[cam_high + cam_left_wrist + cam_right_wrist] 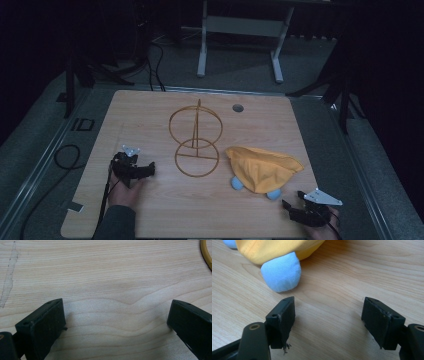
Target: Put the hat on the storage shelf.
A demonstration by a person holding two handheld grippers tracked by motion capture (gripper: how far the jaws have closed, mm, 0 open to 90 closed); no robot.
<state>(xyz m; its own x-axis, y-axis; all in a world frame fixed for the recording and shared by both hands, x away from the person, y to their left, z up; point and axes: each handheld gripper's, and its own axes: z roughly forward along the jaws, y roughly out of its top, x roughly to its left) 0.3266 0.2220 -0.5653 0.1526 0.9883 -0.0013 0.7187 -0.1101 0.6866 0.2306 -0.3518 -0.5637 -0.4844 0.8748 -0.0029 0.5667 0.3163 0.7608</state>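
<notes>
The work in hand appears to be lifting the yellow cloth (263,168) and its blue-footed soft toy (281,271) toward the wire stand (196,137). The cloth lies on the bench (150,210) just right of the stand and covers the toy; two blue feet protrude at its near edge.

Recommended approach: advance the right claw (328,315) to the cloth's near edge, take fabric rather than a foot, and close fully before lifting. Keep the left claw (116,320) clear of the stand's base ring.

Right claw: jaws wide apart, nothing between them, hovering low above bare wood just short of the nearer foot. Left claw: jaws wide apart, empty, over bare bench left of the stand
</notes>
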